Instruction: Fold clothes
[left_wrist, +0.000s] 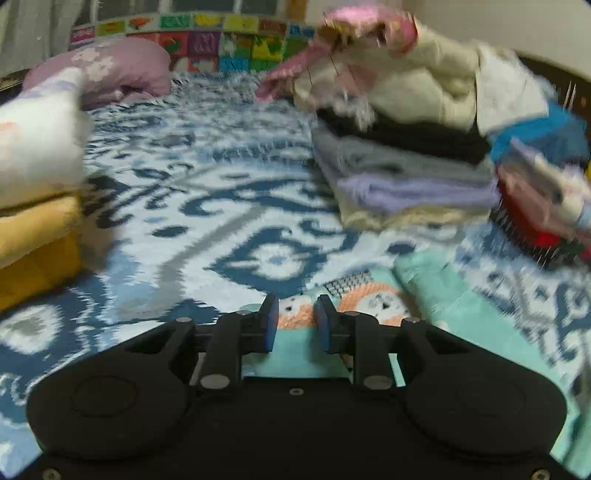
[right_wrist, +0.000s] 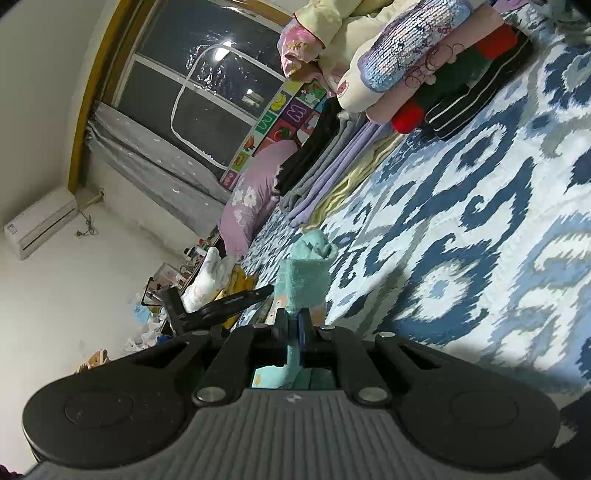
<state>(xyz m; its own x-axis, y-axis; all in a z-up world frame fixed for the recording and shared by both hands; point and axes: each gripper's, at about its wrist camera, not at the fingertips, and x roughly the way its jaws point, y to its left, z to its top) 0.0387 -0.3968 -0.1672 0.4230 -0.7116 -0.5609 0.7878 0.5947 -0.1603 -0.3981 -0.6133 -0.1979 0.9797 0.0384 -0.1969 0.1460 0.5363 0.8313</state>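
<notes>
Teal garment (right_wrist: 308, 280), lower part behind right hand-held gripper (right_wrist: 293, 325)

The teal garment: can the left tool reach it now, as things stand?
Probably yes. The left tool is open just above the teal garment on the bed, nothing between; the right tool already grips one edge.

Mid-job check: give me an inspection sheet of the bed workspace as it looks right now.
Surface: blue-and-white patterned bedspread.
Job's things: mint garment lying flat under the left gripper; a pinched fold of it rises in the right view.
Clutter: folded stack far right, yellow pile left, pink pillow.
Grippers: left gripper open above the garment; right gripper shut on mint fabric.
Cables: nothing seen.
Surroundings: window, air conditioner.
</notes>
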